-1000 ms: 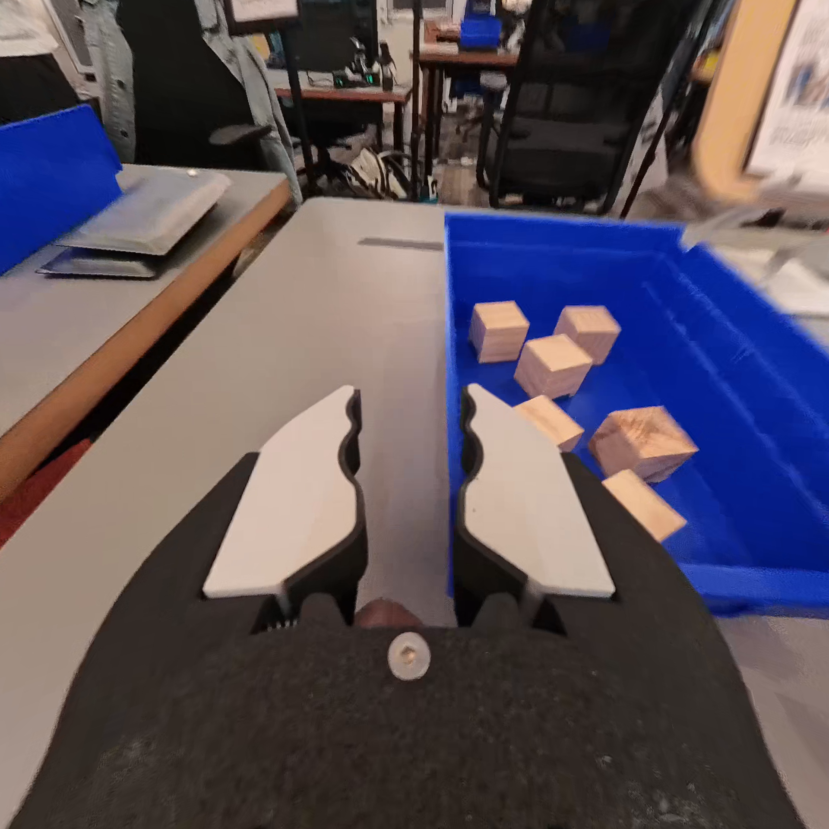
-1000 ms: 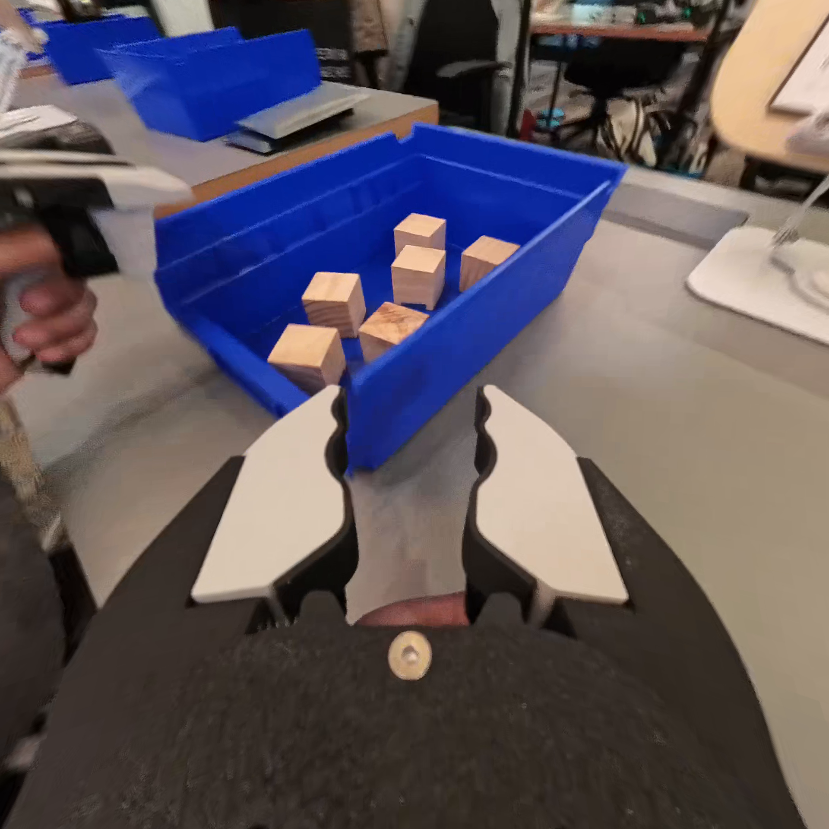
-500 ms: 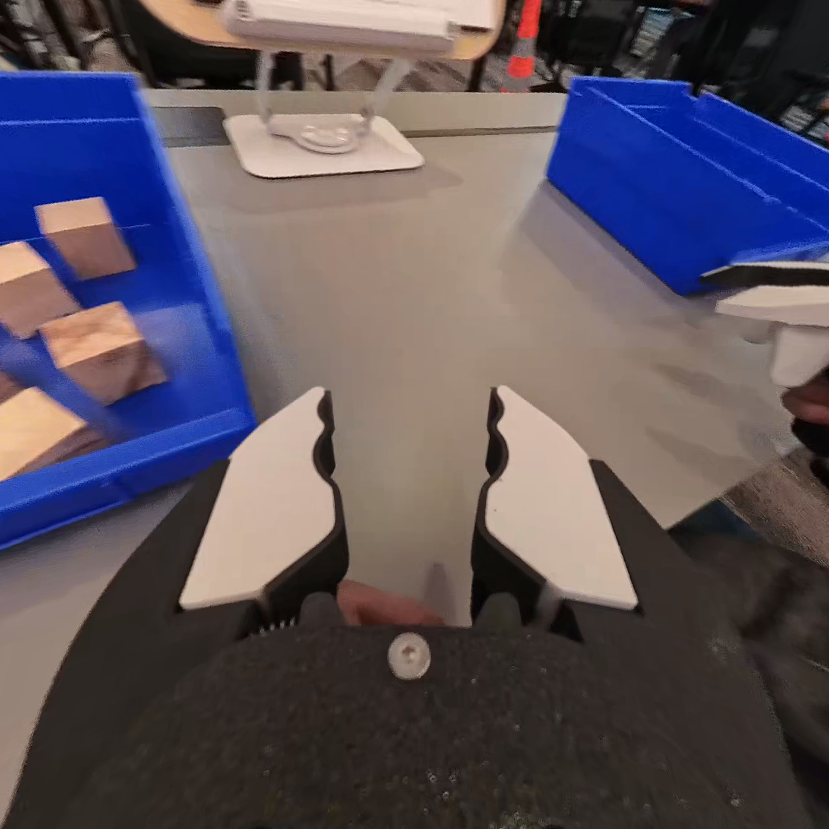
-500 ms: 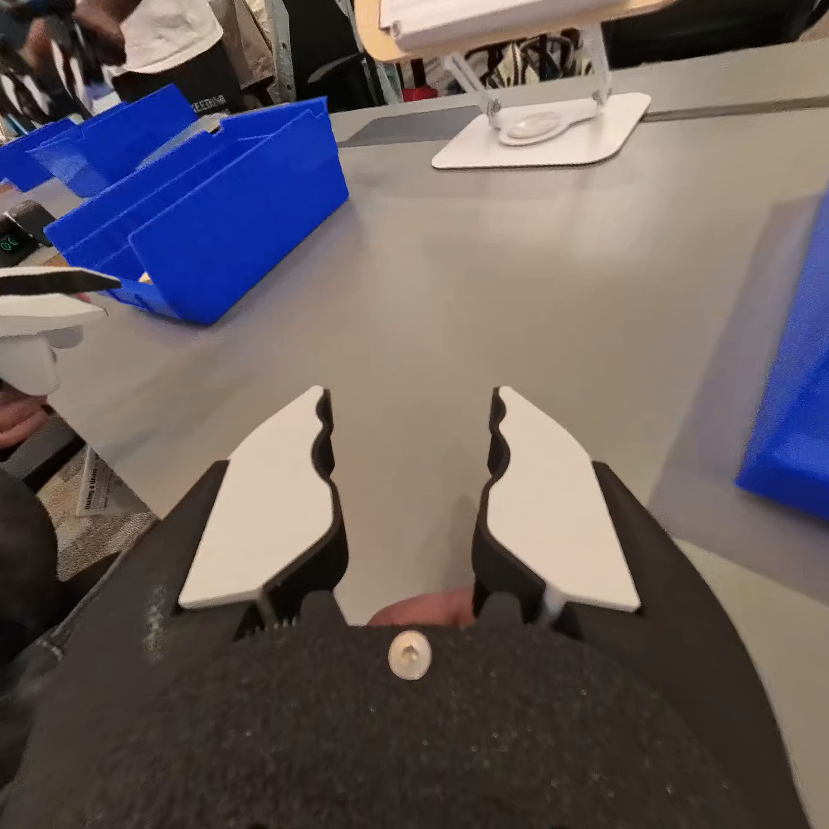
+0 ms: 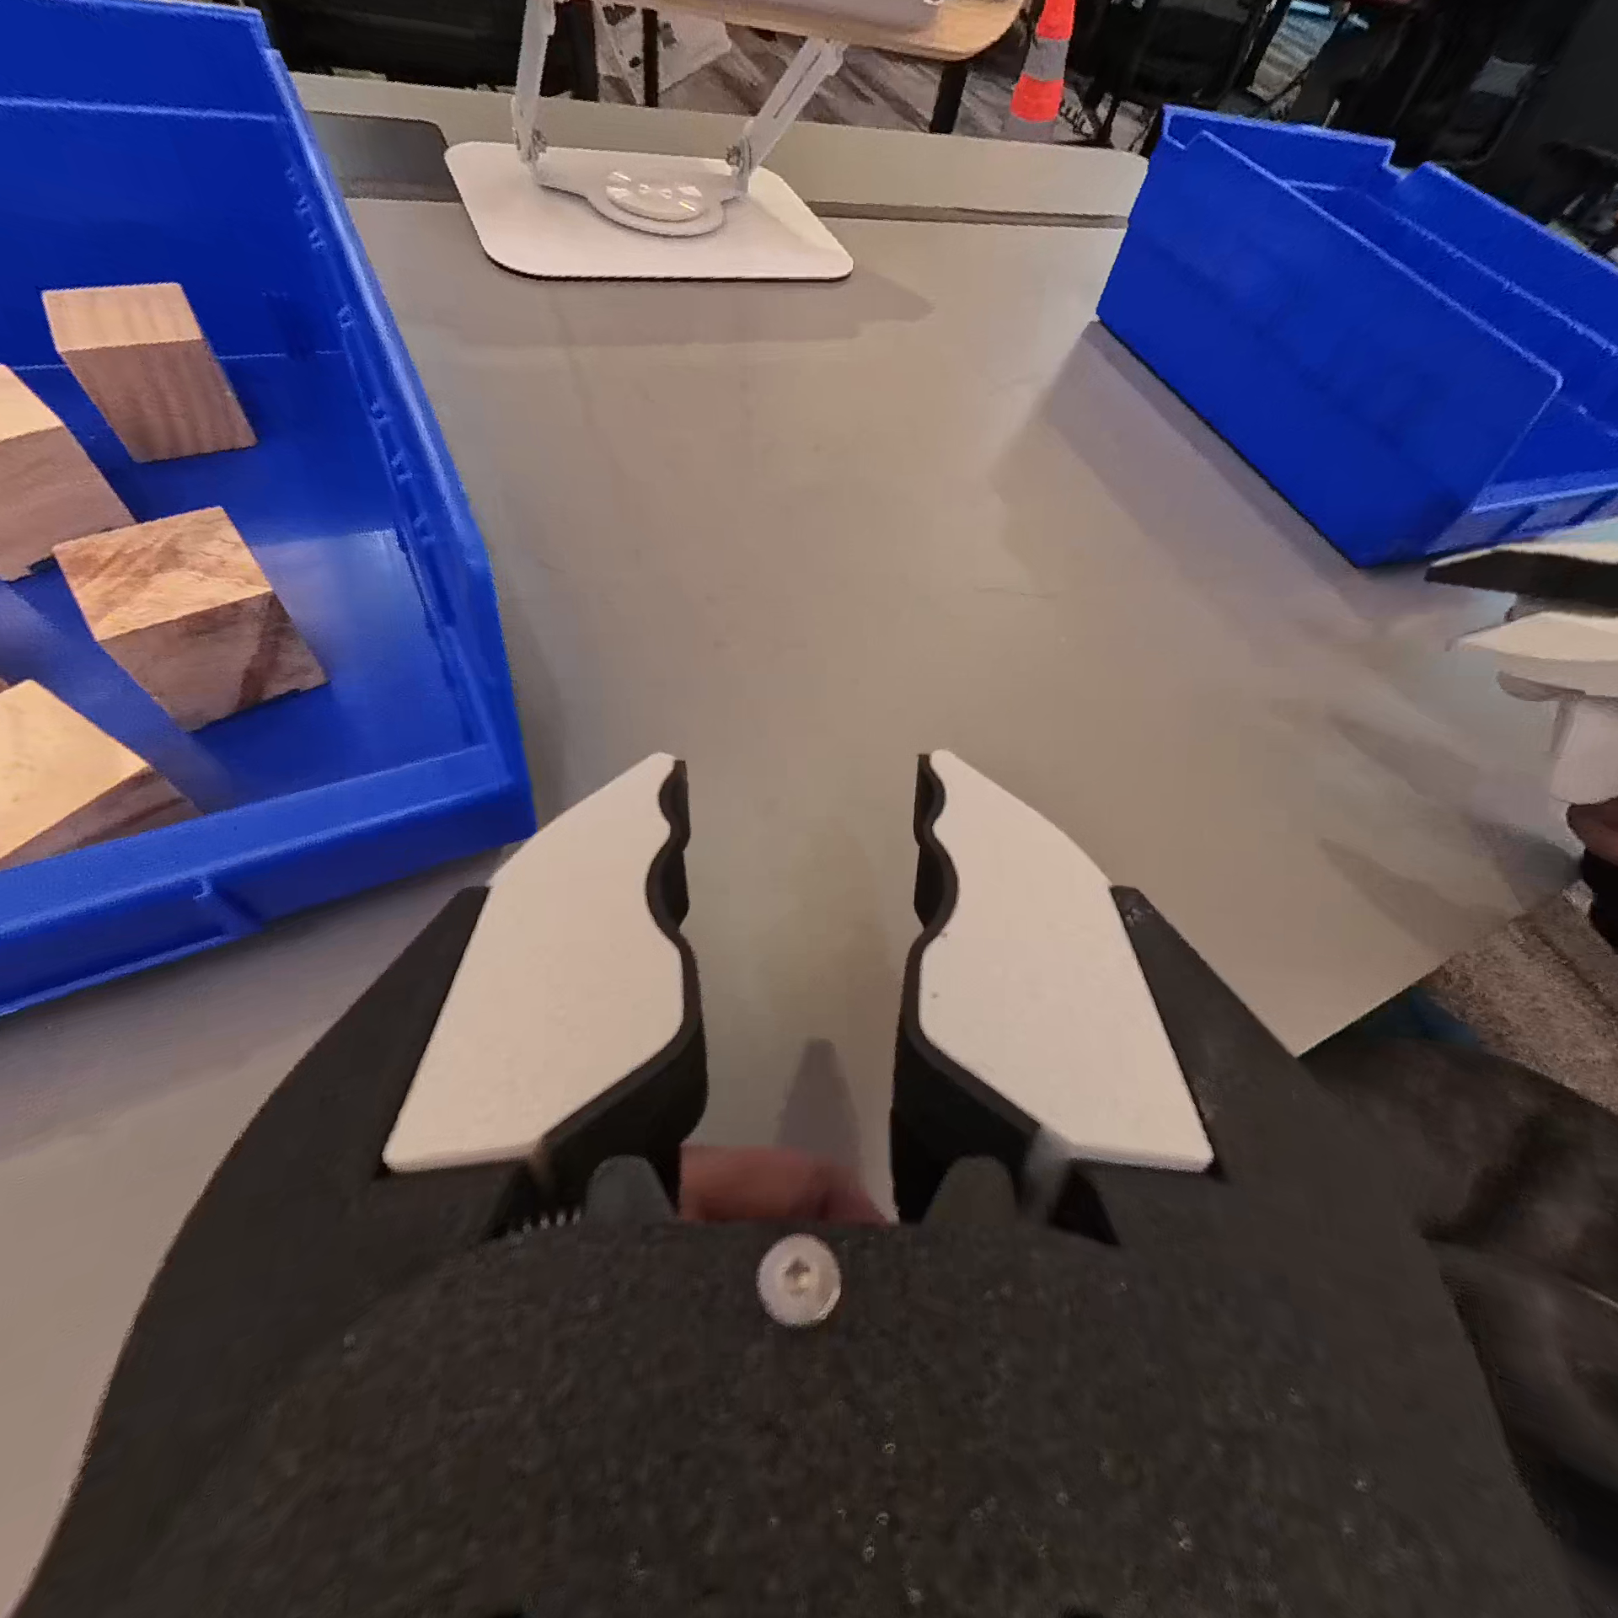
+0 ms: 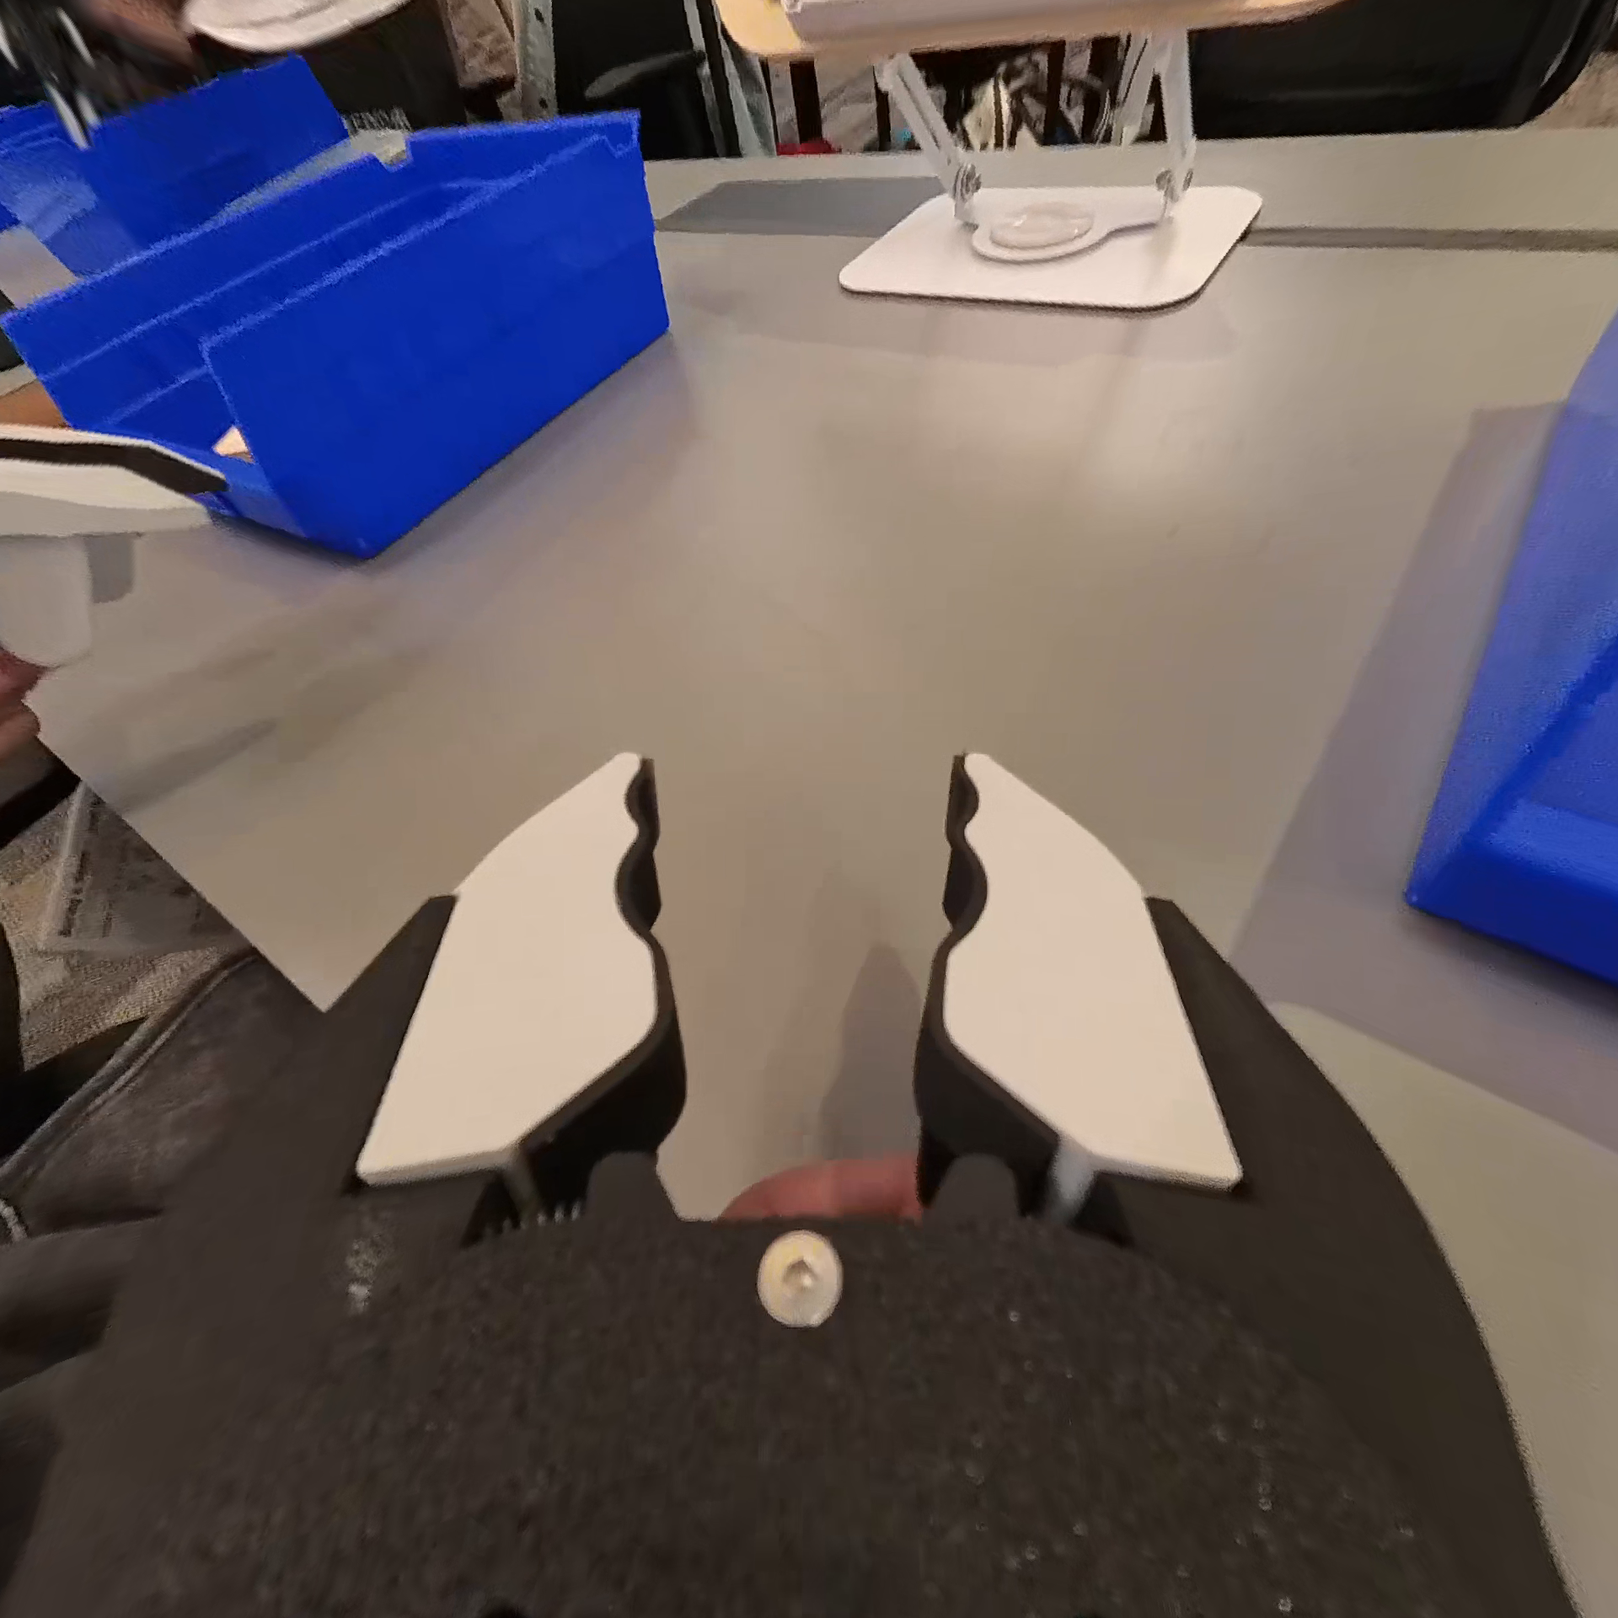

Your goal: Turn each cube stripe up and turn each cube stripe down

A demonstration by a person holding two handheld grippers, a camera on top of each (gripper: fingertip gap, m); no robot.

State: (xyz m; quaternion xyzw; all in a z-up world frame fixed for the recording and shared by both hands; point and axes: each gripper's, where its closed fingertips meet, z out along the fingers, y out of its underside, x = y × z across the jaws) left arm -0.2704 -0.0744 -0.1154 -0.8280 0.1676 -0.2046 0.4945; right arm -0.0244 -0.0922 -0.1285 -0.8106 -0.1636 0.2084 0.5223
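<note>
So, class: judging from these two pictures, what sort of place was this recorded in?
Probably an office or lab workroom. A plain grey table carries blue storage bins, one holding wooden cubes; a white stand sits at the back, and office chairs show behind.

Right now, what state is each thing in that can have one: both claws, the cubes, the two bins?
left claw: open, empty, over bare table.
right claw: open, empty, over bare table.
wooden cubes: resting loose in the left bin, none gripped; no stripe visible on the faces shown.
left bin: upright, holds the cubes.
right bin: upright; its inside is hidden from here.
white stand: upright at the table's far edge.
</note>
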